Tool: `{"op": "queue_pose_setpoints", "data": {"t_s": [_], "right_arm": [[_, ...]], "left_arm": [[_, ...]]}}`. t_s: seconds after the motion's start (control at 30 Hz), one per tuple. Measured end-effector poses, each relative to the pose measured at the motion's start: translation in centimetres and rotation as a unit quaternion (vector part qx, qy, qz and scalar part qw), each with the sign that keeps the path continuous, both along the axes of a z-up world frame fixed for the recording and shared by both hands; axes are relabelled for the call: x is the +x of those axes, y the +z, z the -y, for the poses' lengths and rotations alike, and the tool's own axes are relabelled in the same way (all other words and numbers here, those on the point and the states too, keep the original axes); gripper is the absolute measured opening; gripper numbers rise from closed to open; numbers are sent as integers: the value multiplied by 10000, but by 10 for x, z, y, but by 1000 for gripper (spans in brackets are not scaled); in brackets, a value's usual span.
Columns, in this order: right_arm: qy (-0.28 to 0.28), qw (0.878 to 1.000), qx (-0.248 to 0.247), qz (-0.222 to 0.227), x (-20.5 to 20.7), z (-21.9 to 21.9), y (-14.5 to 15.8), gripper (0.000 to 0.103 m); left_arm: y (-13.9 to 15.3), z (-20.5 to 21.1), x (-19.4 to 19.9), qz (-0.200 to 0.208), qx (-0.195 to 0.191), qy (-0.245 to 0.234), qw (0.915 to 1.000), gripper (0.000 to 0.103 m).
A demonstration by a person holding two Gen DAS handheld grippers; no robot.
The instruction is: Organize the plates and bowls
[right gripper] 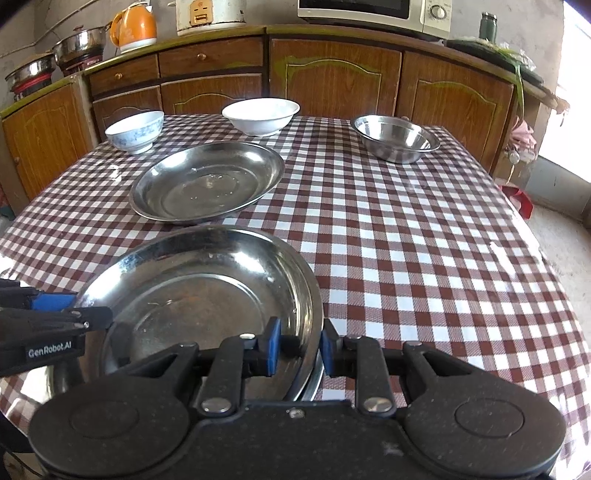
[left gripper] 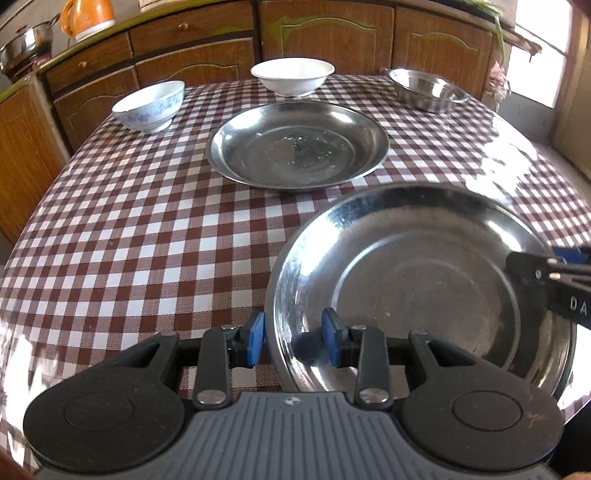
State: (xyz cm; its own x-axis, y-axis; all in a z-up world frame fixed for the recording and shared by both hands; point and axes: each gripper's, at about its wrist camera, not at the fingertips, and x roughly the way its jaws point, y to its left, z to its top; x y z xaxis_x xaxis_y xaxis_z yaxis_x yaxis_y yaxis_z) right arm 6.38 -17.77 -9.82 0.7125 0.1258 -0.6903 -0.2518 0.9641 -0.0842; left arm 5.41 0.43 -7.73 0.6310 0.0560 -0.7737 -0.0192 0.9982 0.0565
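Flanking steel plate (right gripper: 199, 181): bowls (right gripper: 135, 131) beyond.

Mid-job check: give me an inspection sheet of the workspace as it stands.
Surface: checked tablecloth, glare at edges.
Job's things: near steel plate; far steel plate; blue-patterned bowl, white bowl, steel bowl along the far edge.
Clutter: nothing seen.
Grippers: left gripper and right gripper each straddle the near plate's rim, pads apart from it.
Cables: nothing seen.
Surroundings: wooden cabinets, kettle, microwave, pots.
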Motion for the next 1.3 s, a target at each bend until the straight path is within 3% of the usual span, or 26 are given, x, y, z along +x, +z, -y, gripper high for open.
{"op": "queue_pose_setpoints", "data": {"t_s": [0.17,0.3,0.5,0.6,0.97,1.3], "right_arm": [[21,10000,15,-30,0,1,-1,33],[58,9999,-97,50,-2,-1,1,47],[48,9998,-34,210,-5,-1,13,47],[70,9996,35,266,-5,-3,20,52],[169,9989,261,347,-7,-14,42,65],[260,9977,347,520,-7,-26,65,69]], "left_arm": [[1,-3,1,40,-94,58,9999,35],[3,-8,0,66,-154,150,9997,35],[9,-12,-2,107,-292,228,9993,35],[17,-12,-3,187,-348,280,9988,39],[41,-20,-5,406,-366,547,9970,68],[66,-28,-6,622,-336,665,9953,74]]}}
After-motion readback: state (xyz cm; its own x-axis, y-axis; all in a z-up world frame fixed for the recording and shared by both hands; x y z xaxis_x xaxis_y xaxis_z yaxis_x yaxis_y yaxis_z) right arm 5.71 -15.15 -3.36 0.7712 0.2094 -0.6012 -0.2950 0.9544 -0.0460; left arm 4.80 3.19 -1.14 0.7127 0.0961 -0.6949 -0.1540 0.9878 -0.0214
